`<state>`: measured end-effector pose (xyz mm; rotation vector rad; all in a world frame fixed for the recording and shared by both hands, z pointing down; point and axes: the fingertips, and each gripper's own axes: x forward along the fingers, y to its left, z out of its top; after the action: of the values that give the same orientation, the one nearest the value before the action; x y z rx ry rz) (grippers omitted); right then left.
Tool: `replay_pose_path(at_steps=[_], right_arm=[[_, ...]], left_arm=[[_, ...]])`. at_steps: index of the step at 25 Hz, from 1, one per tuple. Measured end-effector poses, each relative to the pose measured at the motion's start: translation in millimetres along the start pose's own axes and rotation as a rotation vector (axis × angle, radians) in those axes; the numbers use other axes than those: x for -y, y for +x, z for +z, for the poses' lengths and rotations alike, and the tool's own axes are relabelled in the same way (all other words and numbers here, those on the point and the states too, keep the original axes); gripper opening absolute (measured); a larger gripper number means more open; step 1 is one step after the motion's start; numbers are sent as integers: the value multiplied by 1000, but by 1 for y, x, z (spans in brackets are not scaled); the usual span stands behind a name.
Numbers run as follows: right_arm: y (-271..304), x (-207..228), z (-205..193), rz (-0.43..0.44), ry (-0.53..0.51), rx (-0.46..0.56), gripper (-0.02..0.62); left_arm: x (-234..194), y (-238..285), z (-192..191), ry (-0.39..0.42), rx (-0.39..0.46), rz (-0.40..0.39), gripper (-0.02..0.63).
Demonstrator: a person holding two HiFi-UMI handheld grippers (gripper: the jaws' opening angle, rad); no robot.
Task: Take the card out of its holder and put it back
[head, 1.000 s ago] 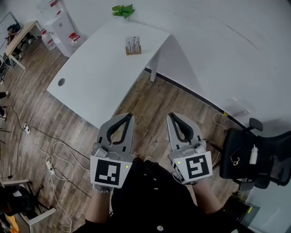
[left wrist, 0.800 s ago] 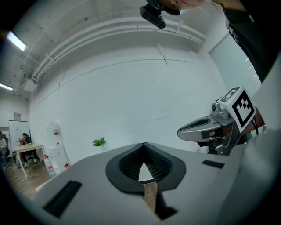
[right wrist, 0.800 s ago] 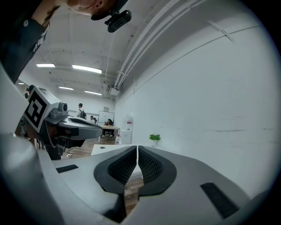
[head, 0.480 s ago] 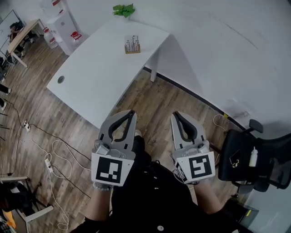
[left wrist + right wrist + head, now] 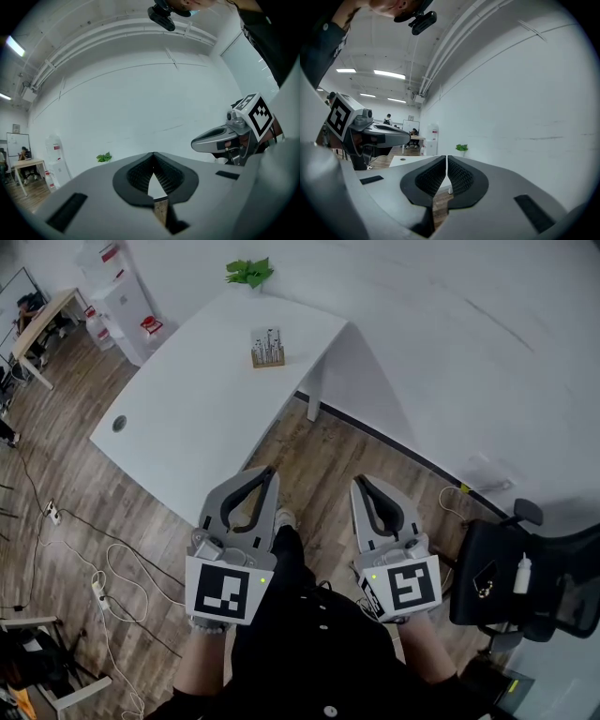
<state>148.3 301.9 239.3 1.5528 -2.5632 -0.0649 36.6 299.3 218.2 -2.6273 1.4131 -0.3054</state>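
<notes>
Checked against the head view of a second ago and found little altered. Held low before the body as before: left gripper (image 5: 268, 471) and right gripper (image 5: 359, 481), both well short of the white table (image 5: 187, 418). Noted only a slight drift of the scene, with the holder (image 5: 267, 360) sitting a touch lower in frame and a pale shoe (image 5: 283, 517) showing between the grippers on the wood floor (image 5: 319, 456) (taken as a step toward the table, though not proven). Judged accordingly as approach only, with nothing of the task itself begun. Found the card (image 5: 270, 337) upright in the holder, on the far part of the table toward the plant (image 5: 248, 272), well apart from both grippers. Read from the left gripper view: jaws together at the tips, nothing between. Read from the right gripper view: jaws all but together, a hairline slit remaining, nothing held. Shown by the head view alone: card, holder and the ground yet to cover. Missing from both gripper views: the holder. Supplied by the right gripper view alone: a water dispenser (image 5: 434, 136) and people (image 5: 414, 132) at a far desk. Called for next, in this assessment: closing the gap, then parting one pair of jaws before the card.
</notes>
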Motion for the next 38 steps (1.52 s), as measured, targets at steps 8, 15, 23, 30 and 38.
replay_pose_path(at_steps=[8, 15, 23, 30, 38], right_arm=[[70, 29, -3, 2, 12, -30, 46], [145, 56, 7, 1, 6, -37, 46], [225, 85, 7, -7, 6, -65, 46], [286, 93, 2, 2, 11, -102, 46], [327, 86, -12, 19, 17, -152, 46]], left_arm=[[-48, 66, -9, -7, -19, -9, 14], [-102, 130, -13, -17, -31, -14, 14], [-165, 197, -27, -43, -39, -9, 14], [-207, 236, -47, -73, -56, -18, 14], [-237, 255, -71, -124, -77, -1, 14]])
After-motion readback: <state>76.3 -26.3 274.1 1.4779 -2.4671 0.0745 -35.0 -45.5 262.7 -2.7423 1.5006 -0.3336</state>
